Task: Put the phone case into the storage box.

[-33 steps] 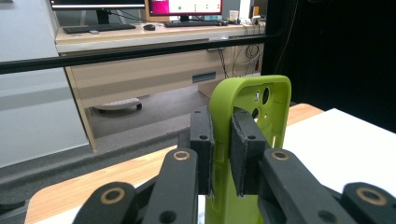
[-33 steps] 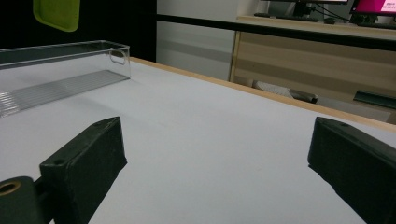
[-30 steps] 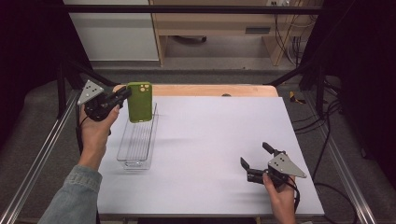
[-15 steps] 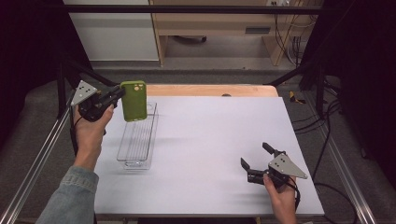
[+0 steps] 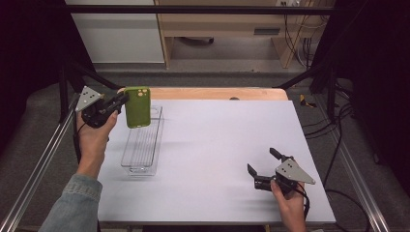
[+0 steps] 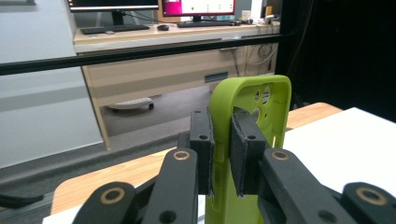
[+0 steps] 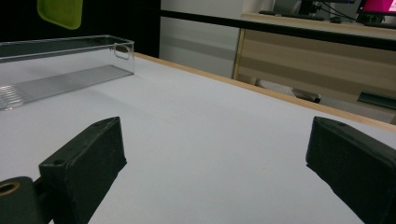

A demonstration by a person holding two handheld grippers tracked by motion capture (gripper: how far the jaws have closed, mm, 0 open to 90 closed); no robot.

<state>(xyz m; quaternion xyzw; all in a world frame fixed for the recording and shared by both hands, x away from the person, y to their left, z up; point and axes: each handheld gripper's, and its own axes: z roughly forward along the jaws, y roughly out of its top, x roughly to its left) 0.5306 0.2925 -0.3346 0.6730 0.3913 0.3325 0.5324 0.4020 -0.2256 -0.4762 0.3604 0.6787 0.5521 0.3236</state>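
High view: 1 green phone case (image 5: 138, 107), held upright in the air over the far end of the clear tray (image 5: 130, 157), not touching it. Left gripper (image 5: 116, 103) comes in from the tray's left, fingers pinching the case's left edge; the hand (image 5: 94, 137) below holds the gripper body. 1 clear tray, long and narrow w/ ribbed floor, lying lengthwise on the white surface (image 5: 212, 145). Right gripper (image 5: 263, 163) sits well apart from the tray, toward the near right part of the surface, fingers spread w/ nothing between them; right hand (image 5: 290, 205) behind it. No brand or readable text on case, tray or grippers.

Left gripper view: 2 black fingers (image 6: 201, 149) pressed on the case's (image 6: 247, 112) side wall, one each side of it. Case stands upright, camera cutout w/ round holes at its top. Behind it a wooden desk w/ 2 monitors (image 6: 198, 6), 1 keyboard (image 6: 114, 29); screen text too small to read.

Right gripper view: 2 fingers (image 7: 84, 170) wide apart, bare surface (image 7: 210, 154) between. Tray (image 7: 60, 63) at upper left w/ 1 oval handle cutout in its end wall; case's (image 7: 60, 13) lower corner hangs above the tray, clear gap between them. No labels legible.
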